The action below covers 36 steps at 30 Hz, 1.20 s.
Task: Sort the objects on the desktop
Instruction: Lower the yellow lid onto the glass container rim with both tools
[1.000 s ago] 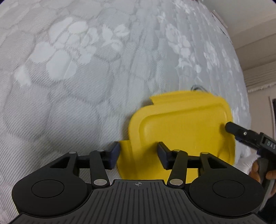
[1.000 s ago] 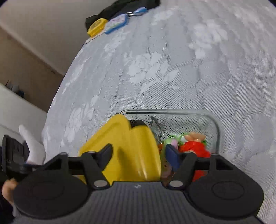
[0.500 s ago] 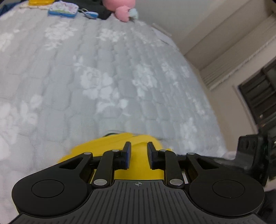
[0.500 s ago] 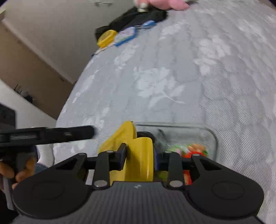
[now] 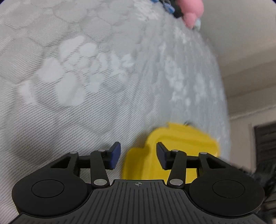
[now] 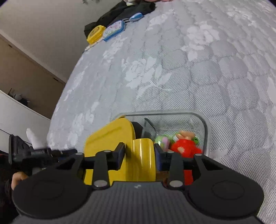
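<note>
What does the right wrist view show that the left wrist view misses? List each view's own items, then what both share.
Only the right wrist view: the clear container holding a red toy figure and a green toy, the right gripper with its jaws opening around the yellow lid's latch flap, plus a small yellow case and a blue-rimmed case far off.

Only the left wrist view: the left gripper, jaws opening with the lid's tab just beyond them, and a pink plush.

Both: the yellow lid and the quilted grey bedcover.
</note>
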Available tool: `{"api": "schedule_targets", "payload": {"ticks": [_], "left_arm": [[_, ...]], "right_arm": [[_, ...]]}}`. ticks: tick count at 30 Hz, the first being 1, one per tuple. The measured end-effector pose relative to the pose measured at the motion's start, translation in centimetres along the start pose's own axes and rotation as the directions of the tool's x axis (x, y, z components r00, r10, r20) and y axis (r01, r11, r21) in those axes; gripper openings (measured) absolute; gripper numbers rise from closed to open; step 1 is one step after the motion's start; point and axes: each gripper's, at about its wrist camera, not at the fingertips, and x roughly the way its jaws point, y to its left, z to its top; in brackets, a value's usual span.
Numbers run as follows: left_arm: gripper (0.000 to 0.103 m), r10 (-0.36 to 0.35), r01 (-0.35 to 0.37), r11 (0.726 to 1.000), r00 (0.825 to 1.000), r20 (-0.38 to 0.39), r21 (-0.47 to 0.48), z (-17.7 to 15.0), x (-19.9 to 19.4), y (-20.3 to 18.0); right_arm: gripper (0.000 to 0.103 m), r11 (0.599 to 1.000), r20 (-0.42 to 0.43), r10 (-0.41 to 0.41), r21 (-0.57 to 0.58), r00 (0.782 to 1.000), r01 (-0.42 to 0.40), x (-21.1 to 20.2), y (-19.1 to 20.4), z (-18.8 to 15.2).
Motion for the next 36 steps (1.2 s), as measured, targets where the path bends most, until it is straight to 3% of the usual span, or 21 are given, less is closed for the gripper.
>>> {"api": "schedule_targets", "payload": {"ticks": [2,4,5,9,13,15,17,18,19,20,23,27,29,32,34,36], "left_arm": [[0.063,-0.011,0.010,0.999,1.000,0.006,0.038,0.2,0.6,-1.0],[0.058,-0.025,0.025,0.998,1.000,-0.012,0.065,0.1,1.6,-2.2],[0.061,-0.032,0.034,0.997,0.999,-0.020,0.065,-0.1,1.9,-3.0],[0.060,-0.007,0.005,0.988,1.000,0.009,0.155,0.2,2.6,-7.4],[0.059,-0.101,0.094,0.987,0.994,0.048,0.129,1.3,2.6,-10.5],[0.059,-0.103,0.097,0.986,0.994,0.041,0.139,1.3,3.4,-11.4],[0.058,-0.039,0.031,0.982,0.998,0.041,0.184,0.8,4.4,-11.8],[0.053,-0.018,0.007,0.980,0.999,0.052,0.199,0.7,4.6,-11.7],[0.053,-0.004,-0.008,0.982,0.998,0.062,0.190,0.7,4.3,-11.4],[0.054,0.006,-0.017,0.986,0.998,0.068,0.165,0.8,3.9,-11.1],[0.063,0.064,-0.079,0.989,0.991,0.121,0.126,1.4,1.7,-10.8],[0.069,0.161,-0.201,0.956,0.969,0.189,0.215,1.1,-0.7,-11.5],[0.069,0.168,-0.201,0.952,0.974,0.152,0.233,0.5,-0.8,-11.4],[0.069,0.139,-0.138,0.963,0.990,0.013,0.232,-0.9,0.3,-10.9],[0.069,0.140,-0.125,0.956,0.989,-0.037,0.265,-2.2,1.6,-11.0],[0.067,0.147,-0.124,0.950,0.987,-0.062,0.288,-3.0,3.1,-11.1]], "right_arm": [[0.040,1.000,-0.009,-0.003,0.010,1.000,0.003,0.1,-0.4,-0.2],[0.041,1.000,-0.015,-0.004,0.014,1.000,0.005,0.1,-0.6,-0.5],[0.041,1.000,-0.014,-0.003,0.018,1.000,0.003,0.1,-0.7,-0.5],[0.047,0.998,0.018,-0.052,0.017,0.998,0.052,-0.7,-1.0,-0.5],[0.051,0.995,0.089,-0.058,0.086,0.994,0.050,-2.7,-3.3,0.2],[0.052,0.994,0.117,-0.067,0.098,0.991,0.055,-3.5,-4.4,0.4],[0.052,0.991,0.138,-0.128,0.058,0.982,0.121,-3.7,-4.7,0.2],[0.055,0.987,0.143,-0.161,0.032,0.977,0.158,-3.7,-4.7,0.1],[0.063,0.984,0.148,-0.180,0.015,0.972,0.180,-3.6,-4.7,0.0],[0.063,0.980,0.165,-0.199,0.016,0.966,0.199,-3.9,-4.6,-0.1],[0.063,0.977,0.207,-0.212,0.033,0.955,0.210,-5.0,-4.5,-0.1],[0.063,0.979,0.224,-0.202,0.060,0.953,0.193,-5.9,-4.4,-0.2],[0.064,0.982,0.206,-0.190,0.060,0.960,0.181,-5.8,-4.5,-0.6],[0.068,0.983,0.147,-0.181,0.045,0.973,0.176,-4.8,-4.7,-1.4],[0.068,0.983,0.118,-0.186,0.030,0.975,0.184,-3.9,-4.7,-2.0],[0.061,0.983,0.100,-0.185,0.003,0.978,0.186,-3.3,-4.4,-2.6]]}}
